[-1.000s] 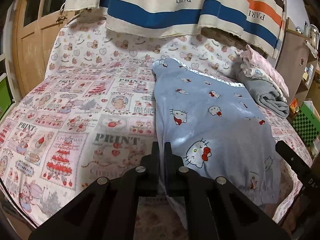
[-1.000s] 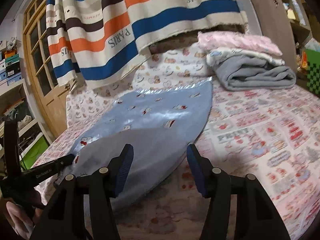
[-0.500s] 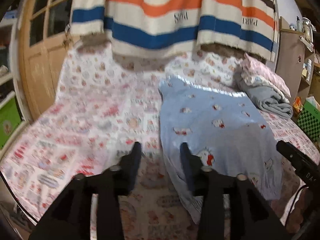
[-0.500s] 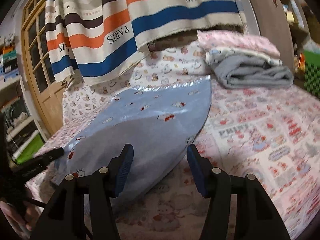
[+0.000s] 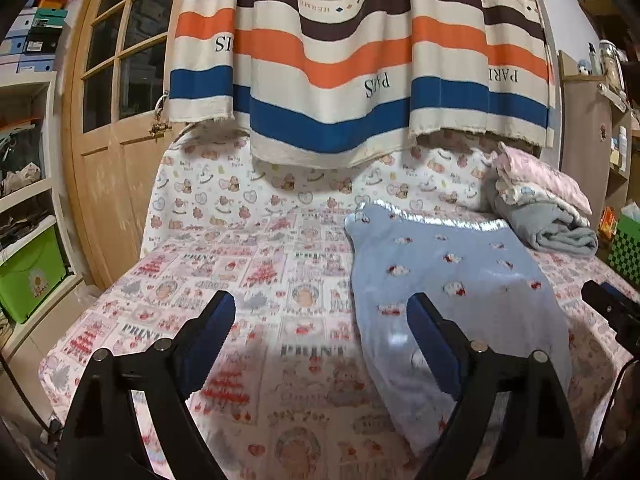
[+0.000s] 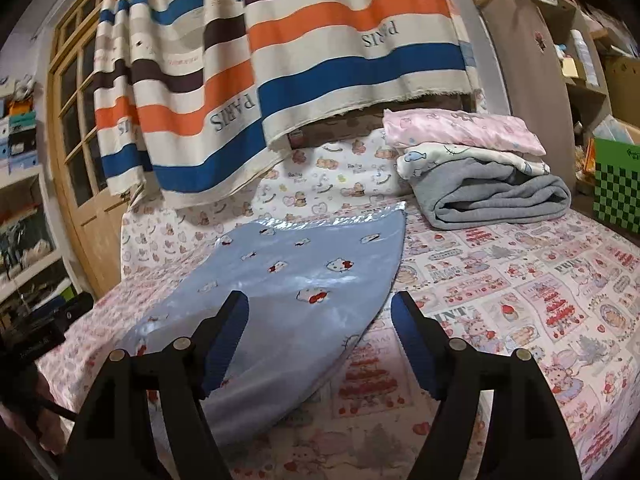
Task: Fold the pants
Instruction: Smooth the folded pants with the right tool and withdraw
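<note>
Blue satin pants (image 5: pixel 448 280) printed with small cat faces lay flat on the pink-and-white patterned bedsheet (image 5: pixel 256 280), right of centre in the left wrist view, the shiny waistband toward the far end near the headboard. The left gripper (image 5: pixel 322 320) hung above the bed with its black, blue-padded fingers (image 5: pixel 212 332) spread wide and opening; nothing lay between them, and bare sheet showed in the gap. Its right finger stood over the near left edge of the pants, not pressing on them. A striped orange, blue and brown curtain (image 5: pixel 340 60) hung over the head of the bed. A stack of folded cloths, grey fleece under pink (image 5: pixel 548 216), sat at the far right corner, just beside the waistband. A wooden glazed door (image 5: pixel 116 128) and shelving with a green plastic bin (image 5: pixel 28 276) stood left of the bed. The sheet left of the pants was open.

In the right wrist view, the right gripper (image 6: pixel 320 322) also hung above the bed, fingers (image 6: pixel 226 332) apart and opening, holding nothing. The pants (image 6: pixel 288 292) lay left of centre, their right edge running diagonally through the gap between the fingers. The folded stack (image 6: pixel 492 188) lay well apart at the far right, near the waistband corner. A green checkered box (image 6: pixel 616 184) stood beyond the bed's right edge. The sheet (image 6: pixel 520 300) right of the pants lay open. The left gripper's black body (image 6: pixel 44 328) showed at the left margin.
</note>
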Available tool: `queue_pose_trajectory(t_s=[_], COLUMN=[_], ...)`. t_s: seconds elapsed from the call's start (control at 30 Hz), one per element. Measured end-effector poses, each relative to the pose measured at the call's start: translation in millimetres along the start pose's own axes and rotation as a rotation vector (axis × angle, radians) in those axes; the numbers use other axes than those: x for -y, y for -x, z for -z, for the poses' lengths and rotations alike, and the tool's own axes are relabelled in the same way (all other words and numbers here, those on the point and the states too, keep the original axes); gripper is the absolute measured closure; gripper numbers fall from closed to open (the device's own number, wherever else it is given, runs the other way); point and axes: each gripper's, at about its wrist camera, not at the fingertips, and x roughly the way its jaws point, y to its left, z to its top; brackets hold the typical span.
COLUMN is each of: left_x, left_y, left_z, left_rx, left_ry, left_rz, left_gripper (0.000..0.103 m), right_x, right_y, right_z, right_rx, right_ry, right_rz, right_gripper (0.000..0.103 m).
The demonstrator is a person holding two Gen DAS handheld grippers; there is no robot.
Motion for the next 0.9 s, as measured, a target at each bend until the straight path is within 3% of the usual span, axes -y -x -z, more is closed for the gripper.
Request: queue_pose_trajectory(t_s=[0.13,0.2,0.27,0.37,0.5,0.67,0.77,0.9], left_x=[0,-2,-4,-5,-5,-1,2,-1], left_y=[7,8,7,7,10,5,0,2], left_z=[14,20,25,25,19,21,26,29], left_rx=[-0.014,-0.016,-0.032,-0.044,-0.014,-0.025,-0.041,-0.052], left_ry=[-0.016,-0.012,-0.002,0.016,0.007,0.018,0.023,0.048], left_rz=[-0.019,-0.042,-0.043,-0.019,-0.017,0.009,0.001,0.005], left_gripper=[0.016,0.016,0.016,0.016,0.016,0.016,0.016,0.016], right_x=[-23,-36,-48,-61,-53,-66,-75,-74], right_y=[15,20,20,12,-4,16,18,14], right_z=[7,10,14,18,14,28,41,52], right_rx=[0.017,-0.004,-0.023,-0.039,-0.079,-0.052,-0.119,-0.173], right_ry=[0.126,0.142,0.16,0.202,0.156,0.292,0.339,0.311], right_rz=[-0.095,-0.185,-0.223,-0.179,-0.115,-0.199,-0.235,-0.252], right_gripper=[0.029,0.043,0.049,0.052,0.055,0.058,0.068,0.069])
